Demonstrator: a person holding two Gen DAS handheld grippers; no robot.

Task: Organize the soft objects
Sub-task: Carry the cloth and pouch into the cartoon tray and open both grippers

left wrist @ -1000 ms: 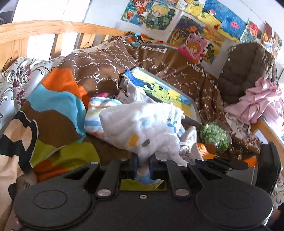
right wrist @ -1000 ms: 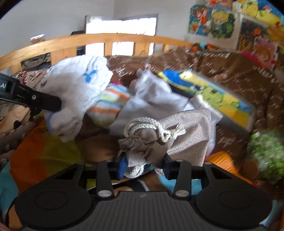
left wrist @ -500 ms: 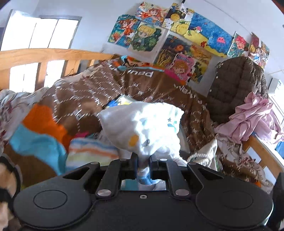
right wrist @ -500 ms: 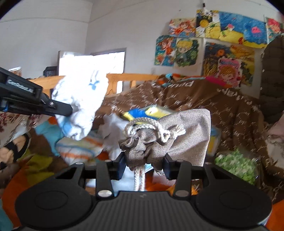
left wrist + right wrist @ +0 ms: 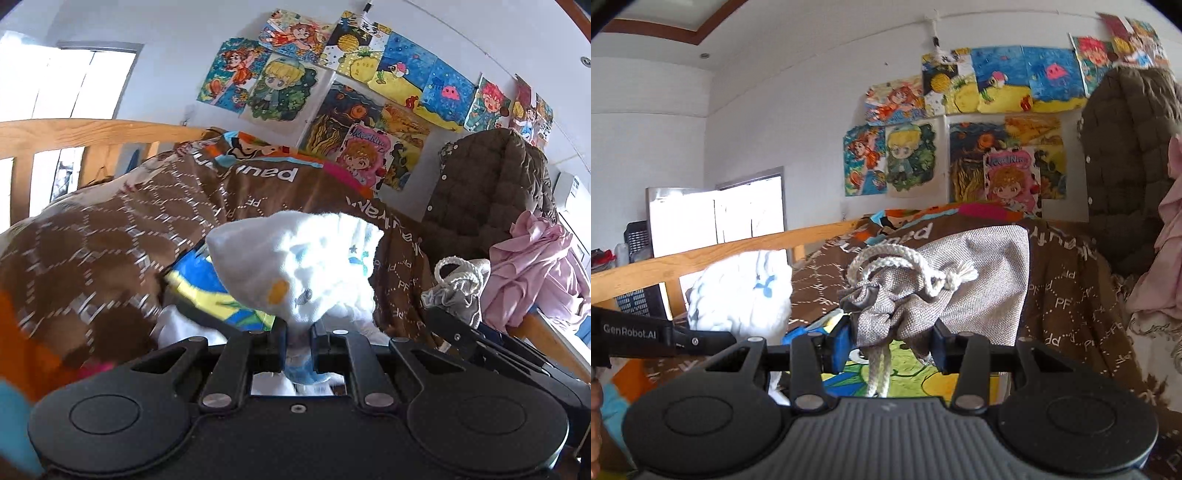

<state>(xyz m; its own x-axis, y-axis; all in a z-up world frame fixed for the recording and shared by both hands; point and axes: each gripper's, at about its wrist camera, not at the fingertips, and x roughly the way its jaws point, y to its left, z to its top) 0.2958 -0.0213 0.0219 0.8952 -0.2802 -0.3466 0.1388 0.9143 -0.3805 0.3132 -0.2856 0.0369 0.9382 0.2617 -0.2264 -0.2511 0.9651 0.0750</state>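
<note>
My left gripper (image 5: 298,341) is shut on a white fluffy cloth (image 5: 295,266) with small fish prints and holds it lifted above the bed. The cloth also shows in the right wrist view (image 5: 738,295), at the left. My right gripper (image 5: 888,345) is shut on the gathered neck of a grey drawstring pouch (image 5: 960,280) with a white cord, held up in the air. The pouch also shows in the left wrist view (image 5: 458,291), at the right.
A brown patterned blanket (image 5: 129,240) covers the bed. A colourful picture board (image 5: 923,380) lies on it below the pouch. A wooden bed rail (image 5: 74,133) runs behind. A brown quilted coat (image 5: 491,192) and pink clothes (image 5: 535,273) hang at the right. Drawings (image 5: 332,92) cover the wall.
Both grippers have risen from the bed with the white cloth and the grey pouch. The views now tilt up toward the wall, and the striped item and green item have dropped out of sight.
</note>
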